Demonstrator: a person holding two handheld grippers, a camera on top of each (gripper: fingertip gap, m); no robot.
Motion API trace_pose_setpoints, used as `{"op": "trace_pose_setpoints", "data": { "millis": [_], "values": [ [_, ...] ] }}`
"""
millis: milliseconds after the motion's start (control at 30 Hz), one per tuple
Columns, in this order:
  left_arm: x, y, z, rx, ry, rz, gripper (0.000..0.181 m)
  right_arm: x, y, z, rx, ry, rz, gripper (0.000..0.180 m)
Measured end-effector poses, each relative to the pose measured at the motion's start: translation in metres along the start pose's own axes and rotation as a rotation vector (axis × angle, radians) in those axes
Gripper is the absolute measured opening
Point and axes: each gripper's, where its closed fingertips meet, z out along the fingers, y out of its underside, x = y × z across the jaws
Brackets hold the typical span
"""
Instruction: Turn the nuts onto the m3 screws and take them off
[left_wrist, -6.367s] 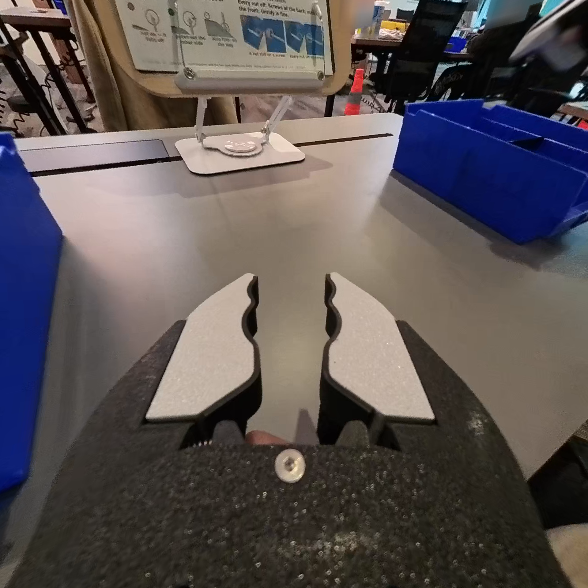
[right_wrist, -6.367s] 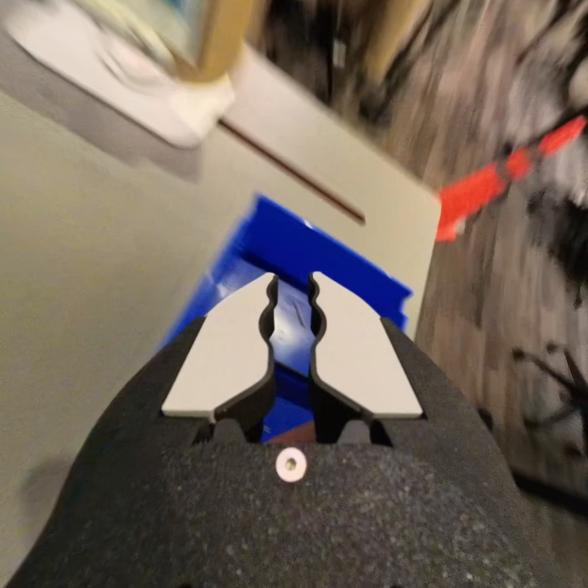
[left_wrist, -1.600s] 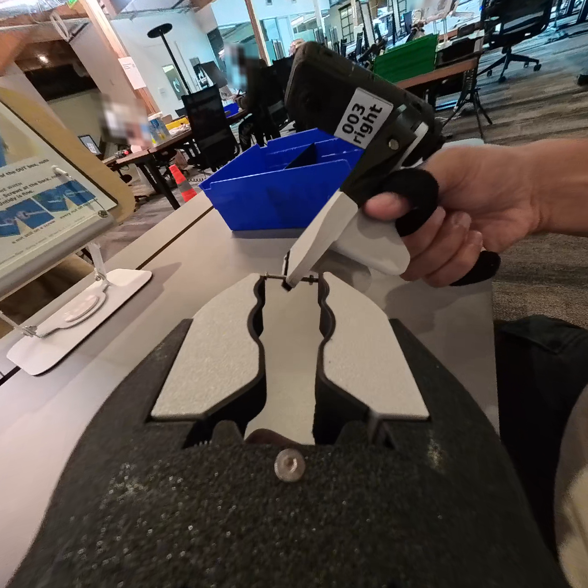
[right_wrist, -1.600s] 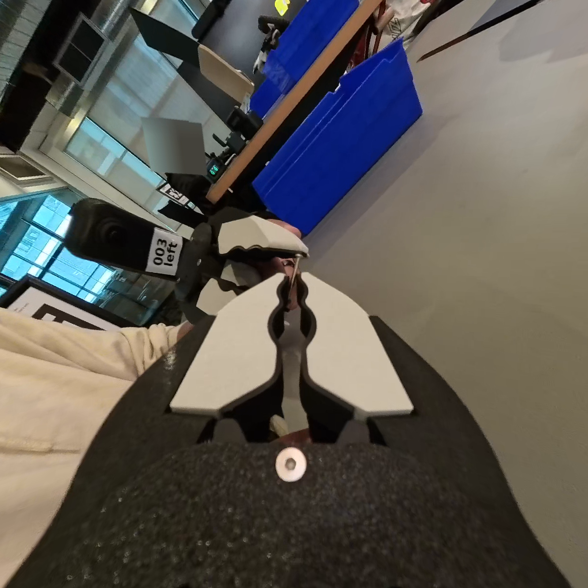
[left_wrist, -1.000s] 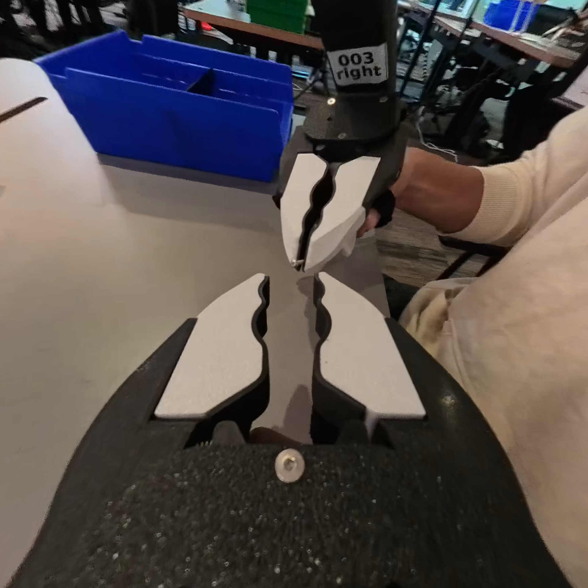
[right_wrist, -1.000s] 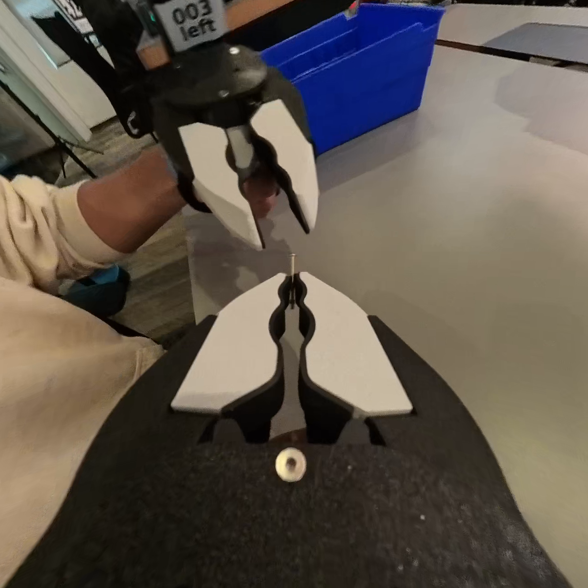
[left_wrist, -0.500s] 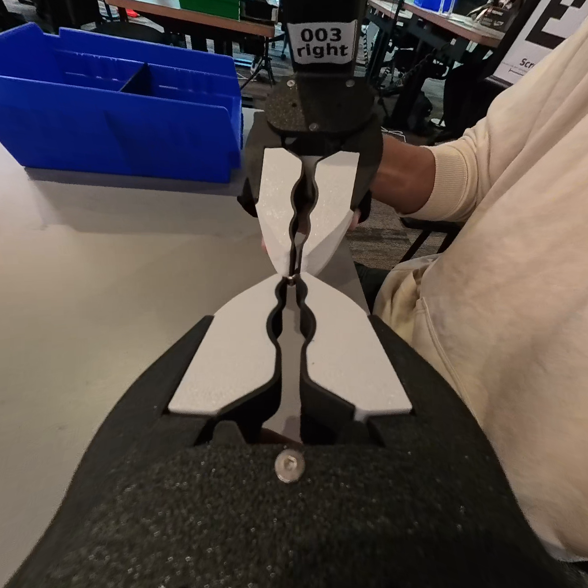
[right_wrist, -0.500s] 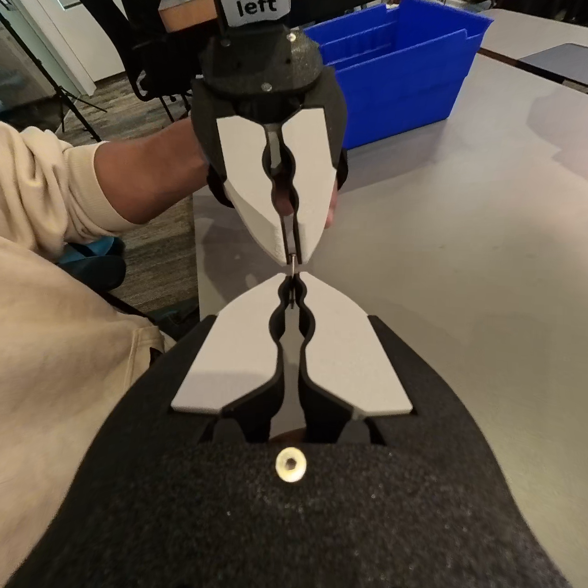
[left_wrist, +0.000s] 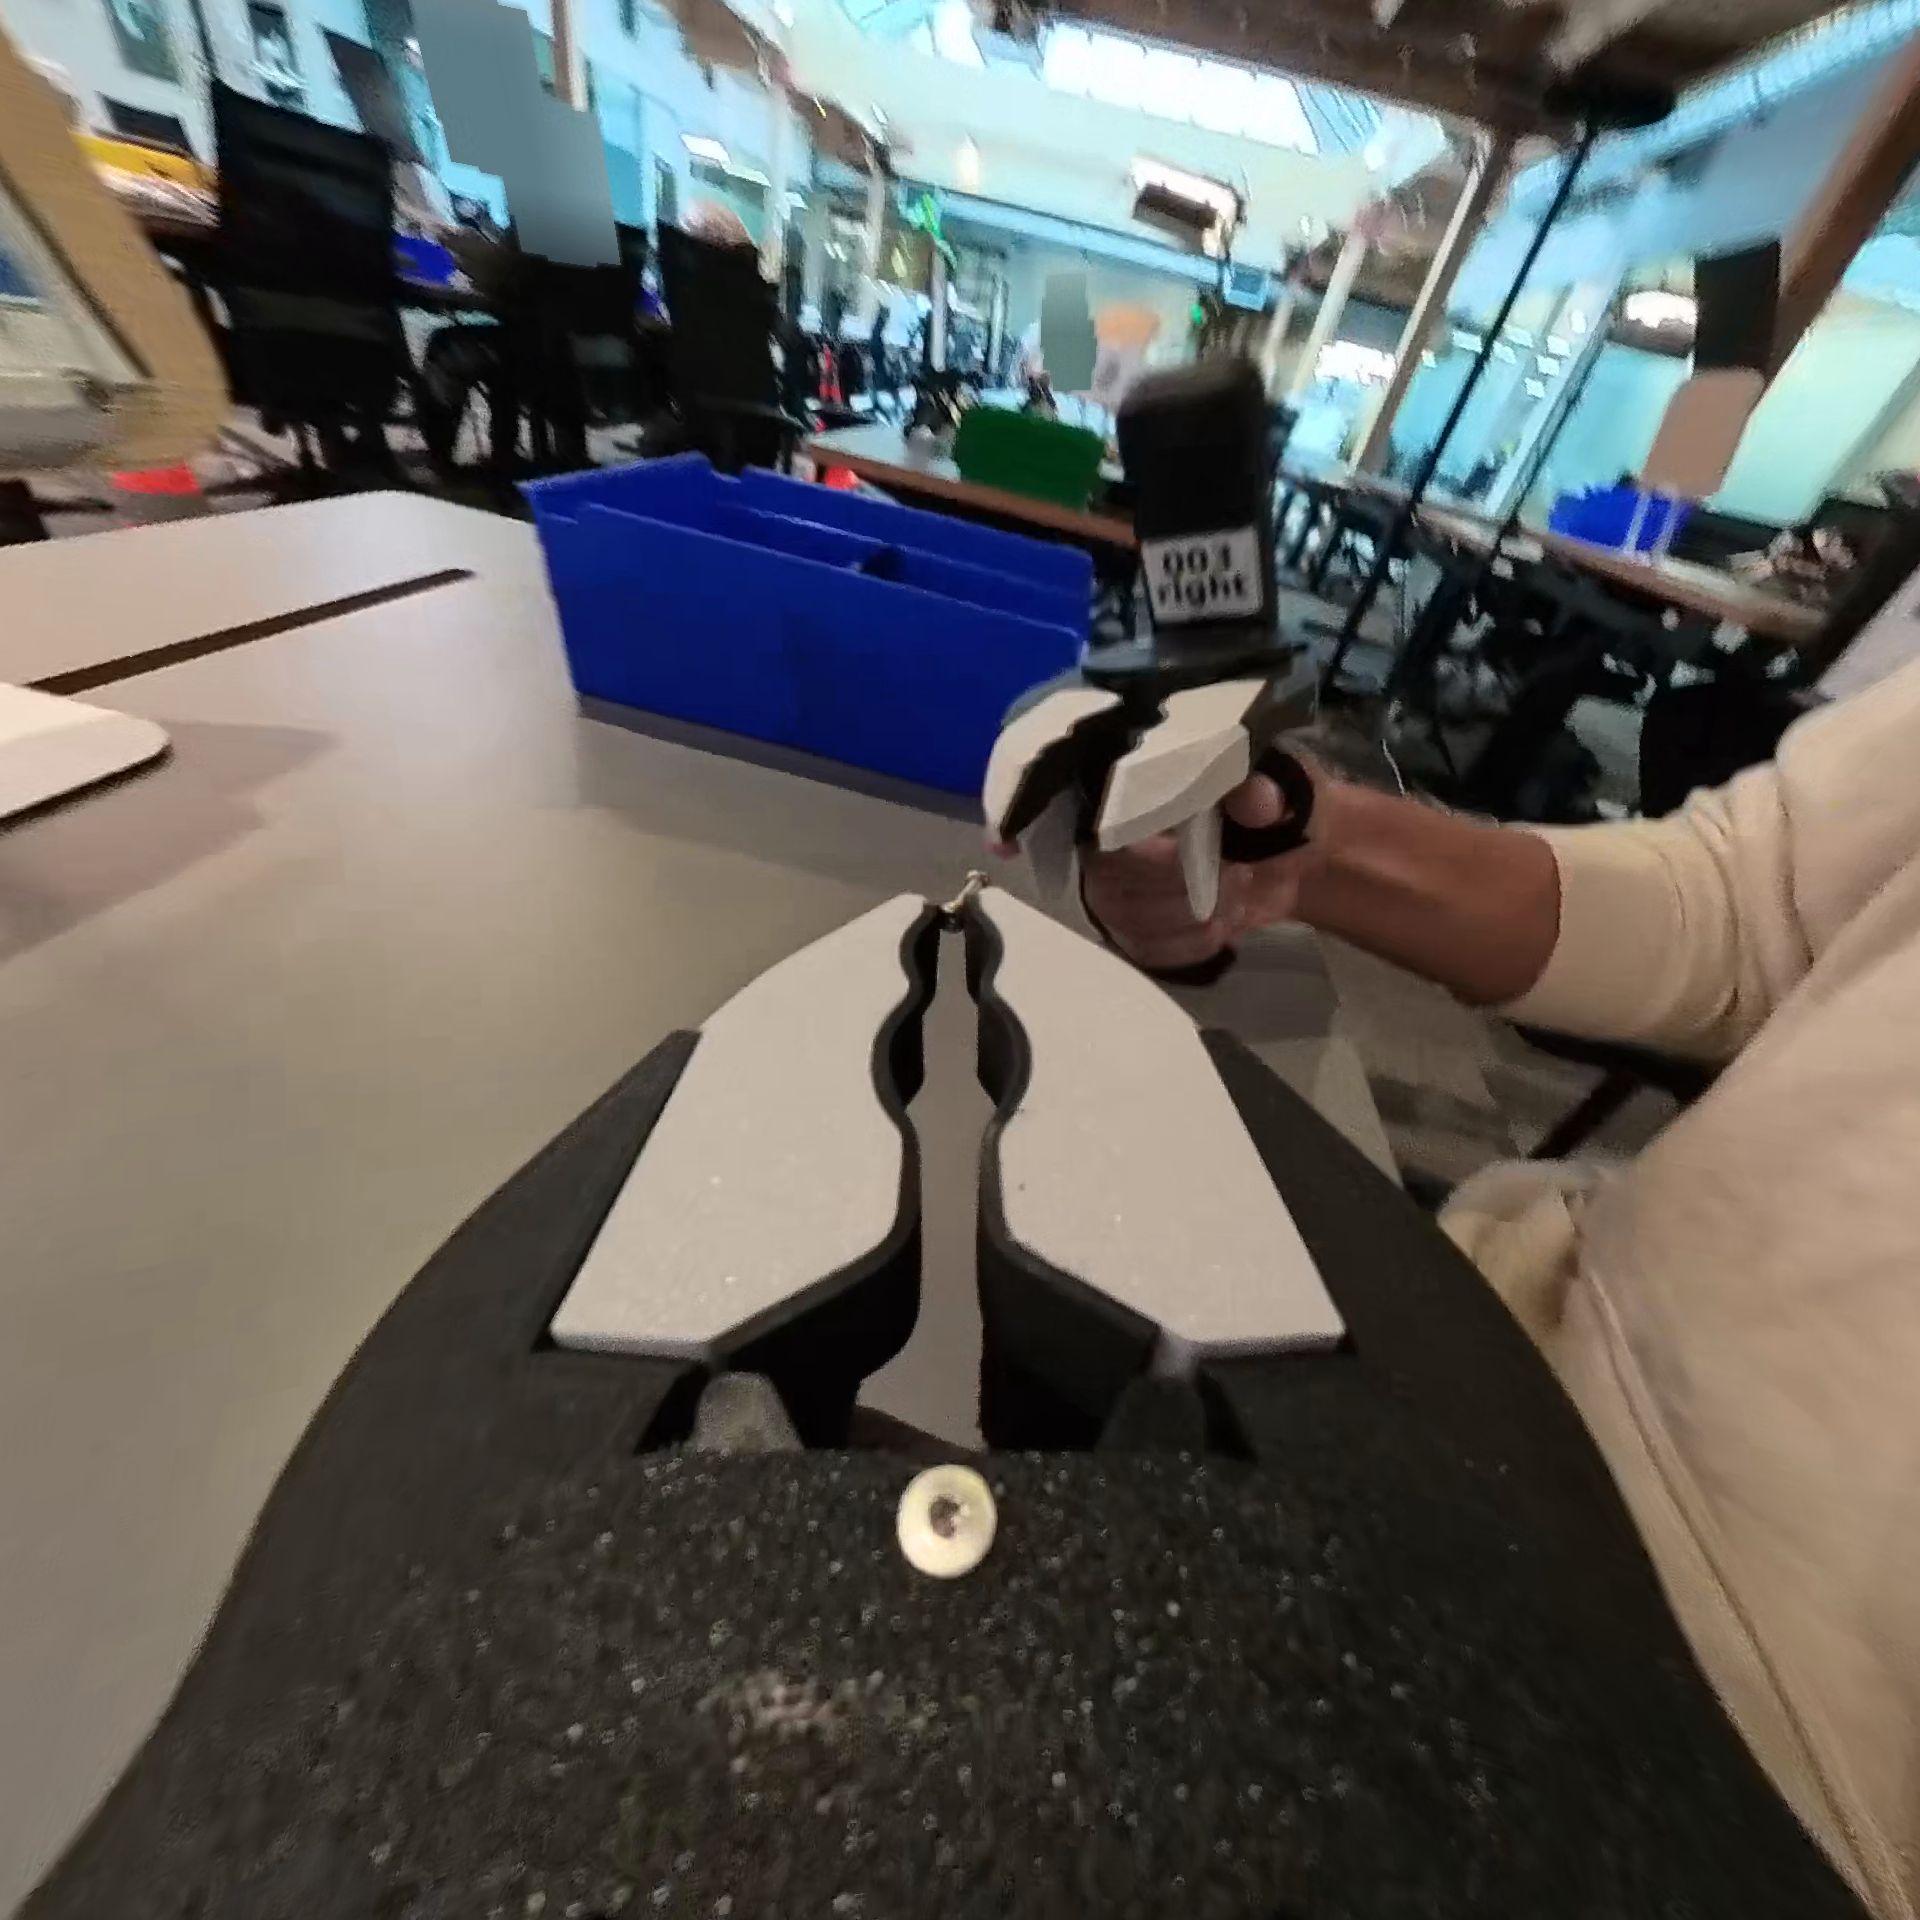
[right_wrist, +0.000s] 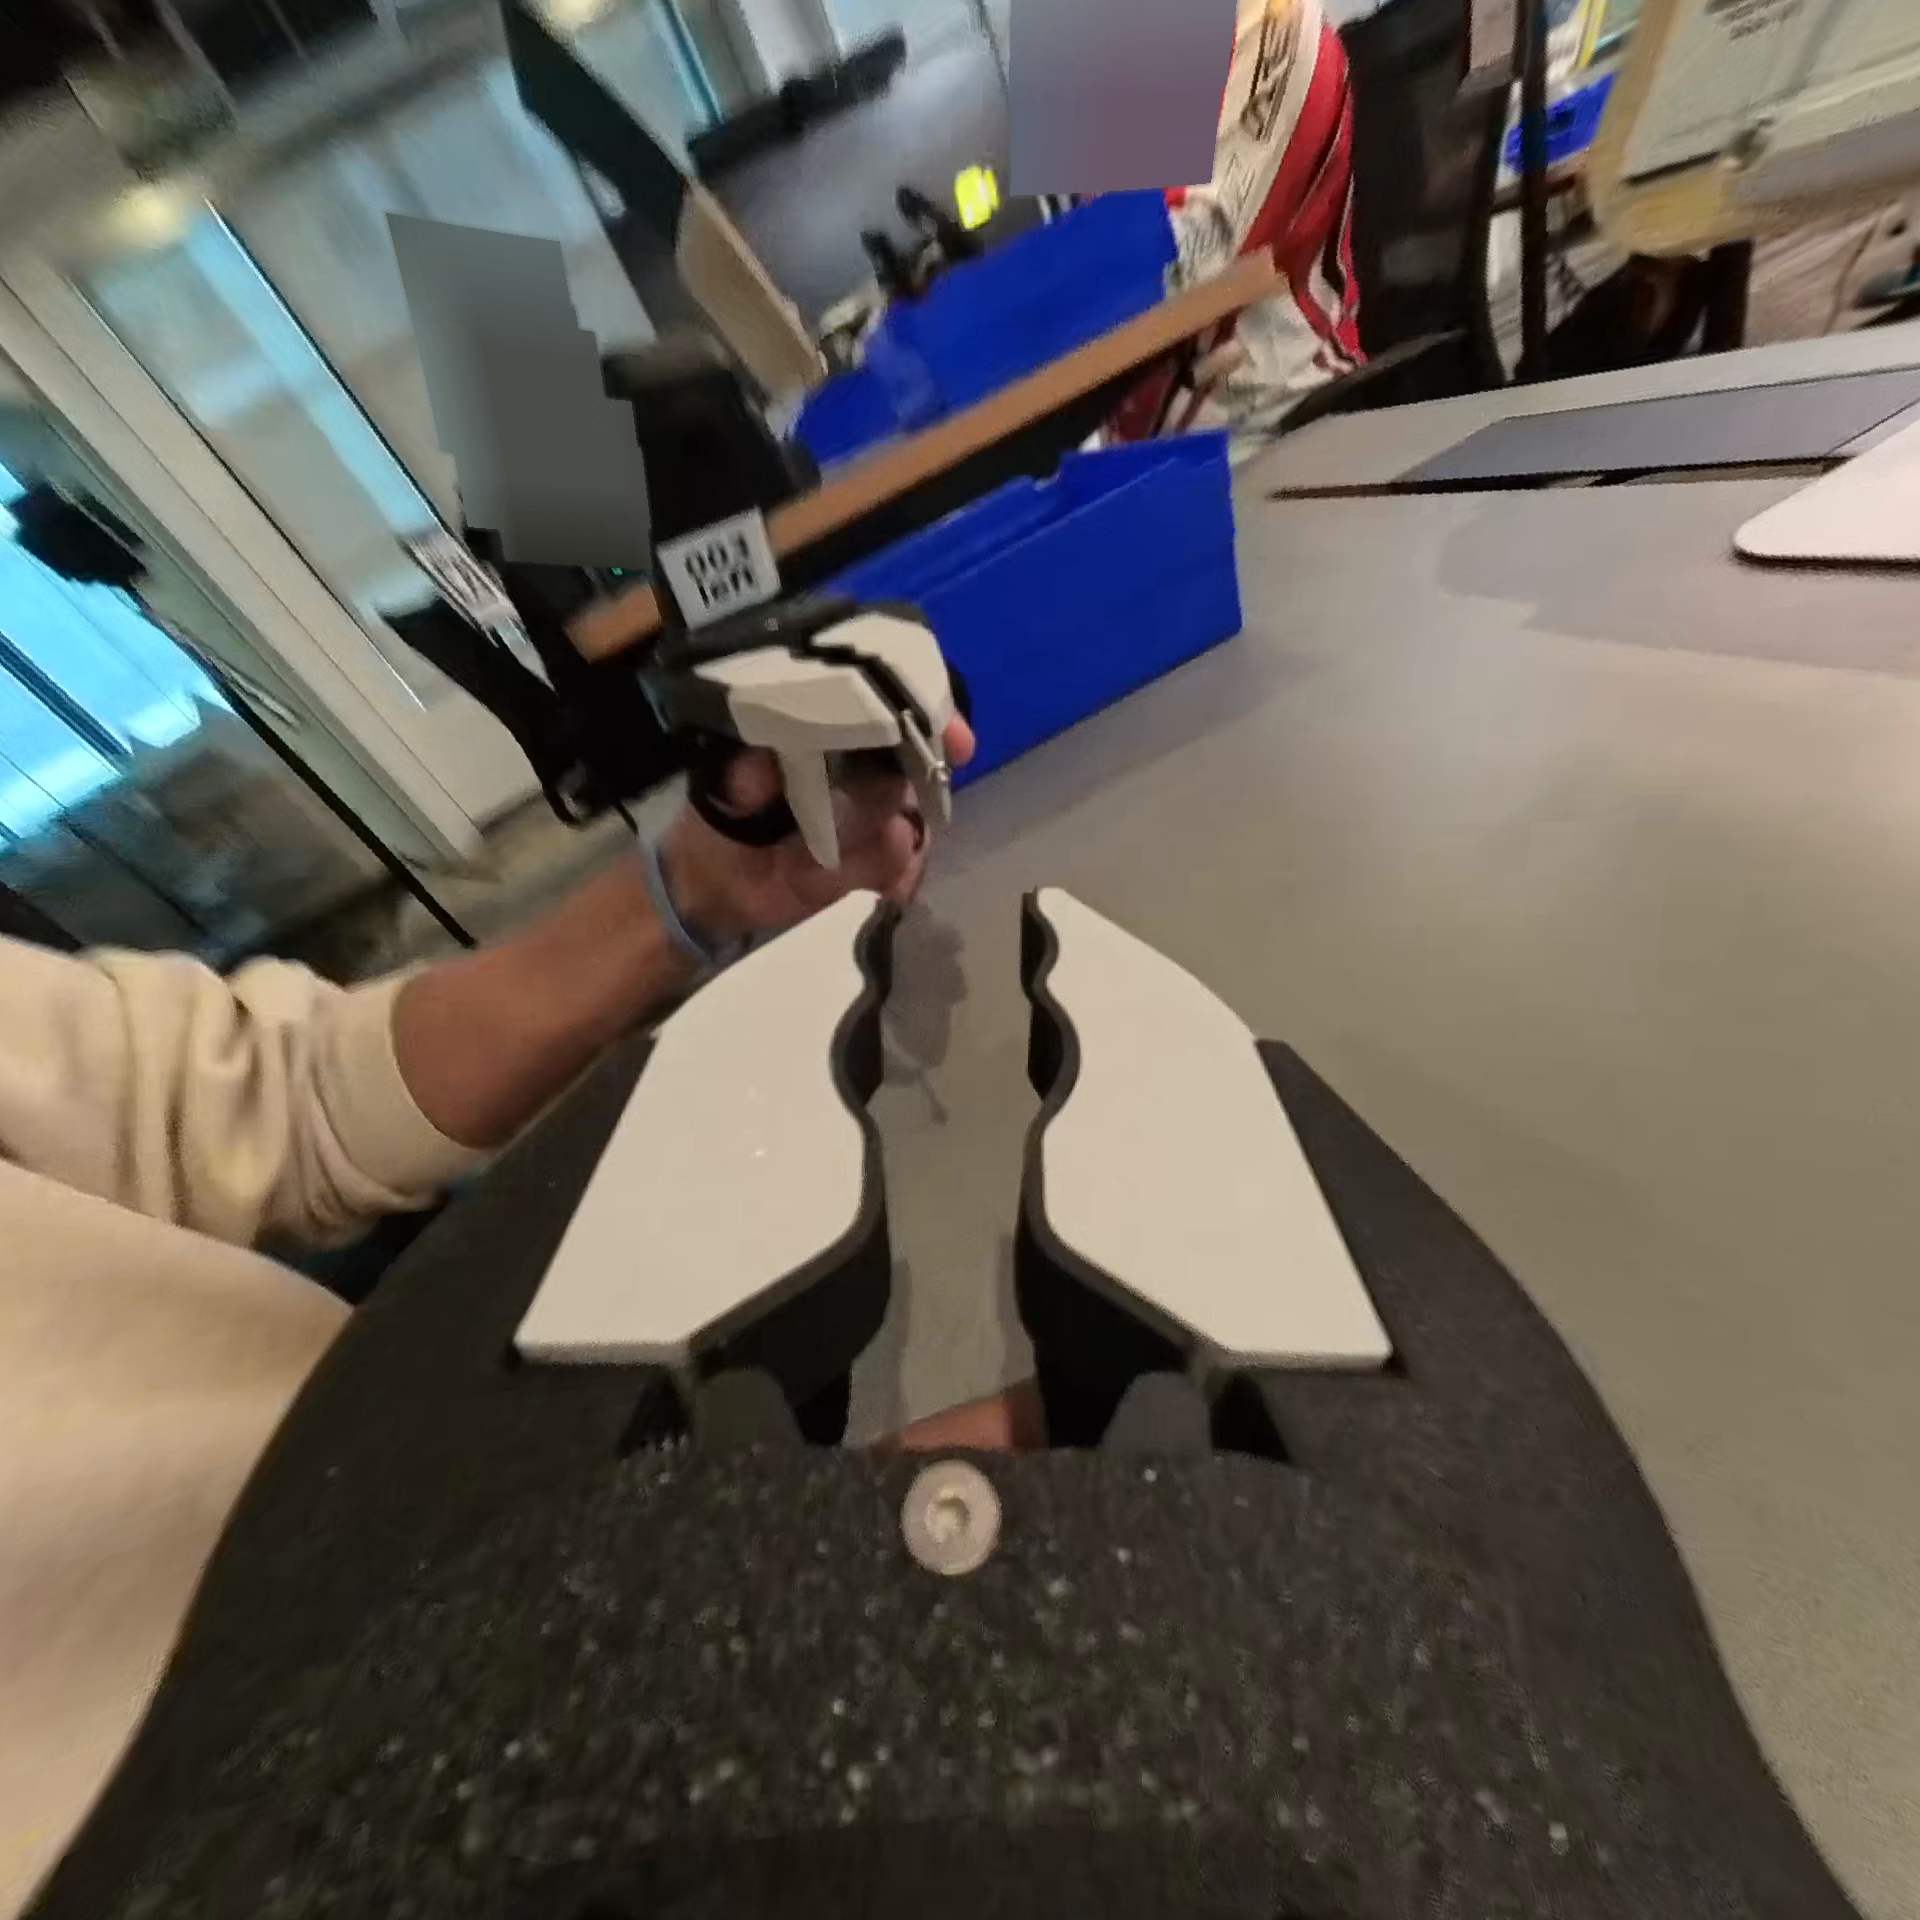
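Observation:
My left gripper (left_wrist: 954, 914) is shut on a small silver M3 screw (left_wrist: 968, 885) that sticks out past its tips, held above the grey table (left_wrist: 312, 987). I cannot tell whether a nut sits on it. In the right wrist view the left gripper (right_wrist: 935, 774) is ahead on the left, with the screw (right_wrist: 928, 750) at its tips. My right gripper (right_wrist: 956, 909) is open and empty over the table. It also shows in the left wrist view (left_wrist: 1070, 831), to the right and apart from the screw.
A blue bin (left_wrist: 810, 634) stands on the table behind the right gripper. Another blue bin (right_wrist: 1049, 613) stands behind the left gripper. A white stand base (right_wrist: 1839, 520) lies farther back. The person's cream sleeves (left_wrist: 1714, 1143) are near the table's edge. The grippers' ends are close to 7 cm from one another.
Half a second ago both grippers met tip to tip on the screw. The right gripper has since opened and let go. The two have drawn apart, and the left keeps the screw.

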Motion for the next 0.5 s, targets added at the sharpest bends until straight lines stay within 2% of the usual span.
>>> {"op": "trace_pose_setpoints", "data": {
  "millis": [100,200,333,500],
  "values": [
    [-0.005,0.000,-0.002,-0.005,-0.033,0.055,0.004,0.008,0.001,-0.004,0.065,-0.050,0.089,0.025],
    [-0.003,-0.003,-0.002,0.023,-0.004,0.055,0.004,0.008,-0.008,-0.006,0.108,-0.059,0.083,0.023],
    [-0.006,-0.012,0.013,0.008,0.056,0.114,0.004,0.006,-0.020,0.014,0.085,-0.157,0.062,0.027],
    [-0.038,-0.031,0.026,-0.001,0.039,0.172,0.004,0.034,-0.039,0.042,0.035,-0.241,-0.014,0.030]
  ]
}}
